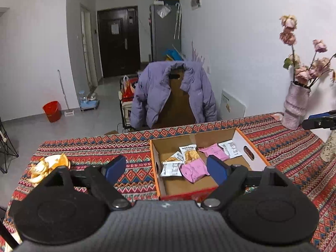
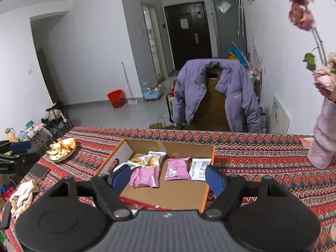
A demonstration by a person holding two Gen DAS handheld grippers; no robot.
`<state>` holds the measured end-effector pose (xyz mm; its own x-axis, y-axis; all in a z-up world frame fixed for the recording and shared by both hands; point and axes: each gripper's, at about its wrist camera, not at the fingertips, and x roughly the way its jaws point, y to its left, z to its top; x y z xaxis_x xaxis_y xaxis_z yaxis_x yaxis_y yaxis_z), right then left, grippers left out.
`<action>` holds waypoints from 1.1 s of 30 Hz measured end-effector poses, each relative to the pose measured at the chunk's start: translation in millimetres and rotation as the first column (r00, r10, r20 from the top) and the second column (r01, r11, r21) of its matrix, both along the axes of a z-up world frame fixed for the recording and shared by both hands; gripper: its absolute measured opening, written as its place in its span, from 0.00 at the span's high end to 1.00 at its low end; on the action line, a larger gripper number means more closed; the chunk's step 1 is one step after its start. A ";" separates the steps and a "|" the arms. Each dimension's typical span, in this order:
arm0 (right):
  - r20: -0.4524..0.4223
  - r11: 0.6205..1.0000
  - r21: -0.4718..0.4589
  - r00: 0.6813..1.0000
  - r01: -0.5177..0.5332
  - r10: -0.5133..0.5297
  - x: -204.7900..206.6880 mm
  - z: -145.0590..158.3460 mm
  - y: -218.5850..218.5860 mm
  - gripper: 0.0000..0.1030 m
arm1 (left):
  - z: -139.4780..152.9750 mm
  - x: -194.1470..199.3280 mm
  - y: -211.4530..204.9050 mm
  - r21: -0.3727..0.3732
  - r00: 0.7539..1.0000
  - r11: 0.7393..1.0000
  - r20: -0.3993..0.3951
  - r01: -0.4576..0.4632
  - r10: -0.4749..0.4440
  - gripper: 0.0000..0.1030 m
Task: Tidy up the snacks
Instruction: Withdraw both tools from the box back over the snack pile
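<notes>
While both jaws gape empty | snack packets [image 2: 176, 169] lie in box [image 2: 211, 159] beyond them.

White walls [image 1: 241, 48] and a grey tiled floor [image 1: 88, 115] were seen. A dark door [image 1: 118, 42] was set at the far end, beside a grey refrigerator [image 1: 166, 31]. A purple puffer jacket [image 1: 174, 92] was draped over a chair. A red bucket [image 1: 52, 111] was stood by the wall.
</notes>
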<state>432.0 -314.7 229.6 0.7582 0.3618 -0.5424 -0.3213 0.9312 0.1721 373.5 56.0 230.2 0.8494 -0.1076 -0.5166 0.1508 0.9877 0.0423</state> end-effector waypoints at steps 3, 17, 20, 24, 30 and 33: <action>0.056 1.000 -0.016 0.998 -0.001 0.002 -42.8 -6.8 -2.5 0.20 | -10.3 -36.2 5.4 0.002 0.999 1.000 0.032 -0.031 0.031 0.16; 0.261 0.995 -0.085 0.965 0.043 -0.019 -216.4 -77.3 -7.0 0.13 | -94.8 -200.1 1.6 -0.034 0.991 0.998 0.118 -0.055 0.058 0.07; 0.276 0.993 -0.103 0.961 0.053 -0.023 -244.9 -95.1 -5.0 0.13 | -114.5 -222.2 2.6 -0.069 0.986 0.993 0.128 -0.097 0.105 0.05; 0.272 0.990 -0.120 0.962 0.073 -0.038 -283.5 -120.3 -1.2 0.12 | -137.5 -241.6 5.4 -0.083 0.984 0.987 0.101 -0.137 0.145 0.05; 0.216 0.989 -0.117 0.974 0.090 -0.063 -314.8 -160.0 0.3 0.12 | -161.0 -258.9 10.0 -0.043 0.983 0.984 0.045 -0.175 0.177 0.05; 0.199 0.988 -0.126 0.978 0.094 -0.068 -316.6 -167.4 1.9 0.12 | -171.0 -258.2 7.2 -0.030 0.985 0.985 0.014 -0.172 0.173 0.05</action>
